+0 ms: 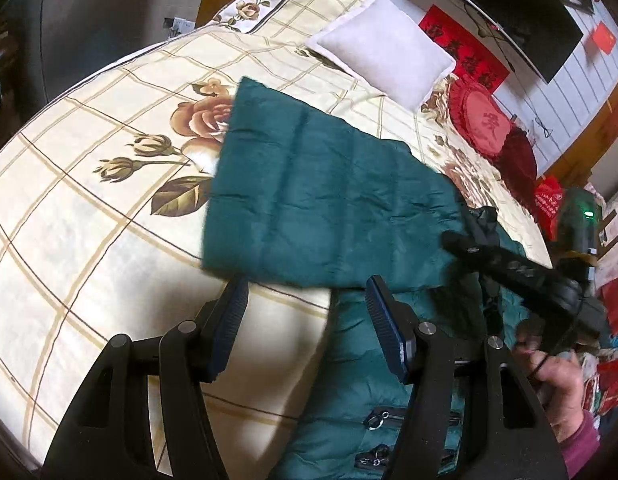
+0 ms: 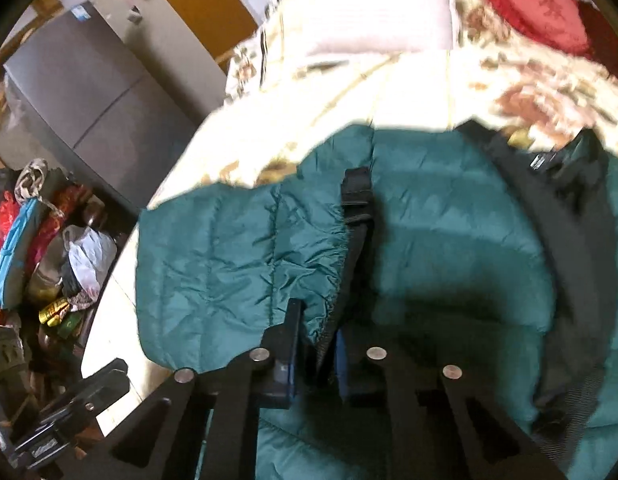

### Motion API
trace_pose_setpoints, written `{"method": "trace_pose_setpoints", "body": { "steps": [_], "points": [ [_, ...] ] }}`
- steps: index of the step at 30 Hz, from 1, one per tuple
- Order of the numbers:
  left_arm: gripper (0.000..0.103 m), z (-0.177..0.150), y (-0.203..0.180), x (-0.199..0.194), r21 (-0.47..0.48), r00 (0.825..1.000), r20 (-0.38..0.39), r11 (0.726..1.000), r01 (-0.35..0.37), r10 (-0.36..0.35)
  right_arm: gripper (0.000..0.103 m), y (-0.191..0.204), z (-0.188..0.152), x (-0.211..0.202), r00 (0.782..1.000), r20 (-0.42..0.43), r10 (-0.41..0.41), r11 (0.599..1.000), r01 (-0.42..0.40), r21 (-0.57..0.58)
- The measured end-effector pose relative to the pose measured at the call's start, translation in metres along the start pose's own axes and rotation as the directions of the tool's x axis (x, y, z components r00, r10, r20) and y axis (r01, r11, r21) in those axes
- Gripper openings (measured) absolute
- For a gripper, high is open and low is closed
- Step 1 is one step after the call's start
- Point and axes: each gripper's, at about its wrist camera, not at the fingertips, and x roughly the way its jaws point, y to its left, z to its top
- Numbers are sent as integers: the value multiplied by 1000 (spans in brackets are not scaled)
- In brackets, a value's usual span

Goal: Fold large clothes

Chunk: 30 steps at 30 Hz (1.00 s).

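The green padded jacket [image 1: 321,200] lies on the bed [image 1: 89,208], in front of the white pillow [image 1: 383,62] and well apart from it, with the floral bedcover bare on the side of the jacket away from the red cushions [image 1: 485,120]. One sleeve [image 1: 269,160] is stretched out flat across the cover and points away from the body of the jacket, and the body itself, with its zip pockets [image 1: 379,420], hangs toward the near edge of the bed. I judge that the folding is only at its beginning: no part of the jacket is laid over another in a neat way, and the black lining [image 2: 557,216] is open to view beside the pillow-side of the jacket. The right gripper [image 2: 315,354] has its fingers closed tight on a green edge of the jacket, next to the black strap [image 2: 355,192], so a grip for the first fold seems to be made. The left gripper [image 1: 307,320] hovers above the jacket's edge where it meets the bedcover; its fingers stand apart and nothing is between them. What remains, as far as I can judge, is to bring the sleeves in over the body, to fold the body across itself, and to flatten the bundle on the bed.
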Motion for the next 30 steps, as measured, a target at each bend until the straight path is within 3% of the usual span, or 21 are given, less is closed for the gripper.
{"method": "trace_pose_setpoints", "body": {
  "steps": [8, 19, 24, 27, 30],
  "points": [
    [61, -5, -8, 0, -4, 1000, -8, 1000, 19, -19, 11, -46, 10, -86, 983, 141, -116, 992, 108, 60],
    [61, -16, -32, 16, 41, 998, -57, 999, 19, -17, 11, -141, -8, -158, 932, 165, -323, 932, 282, 227],
    [61, -14, -44, 23, 65, 998, -62, 998, 13, -9, 11, -176, -17, -167, 904, 139, -404, 897, 362, 255],
    [61, -12, -53, 29, 69, 998, -64, 998, 10, -5, 11, -186, -22, -152, 893, 102, -437, 881, 402, 250],
    [61, -8, -63, 35, 78, 998, -62, 997, 3, 2, 11, -201, -26, -134, 898, 38, -438, 868, 412, 275]
  ]
}}
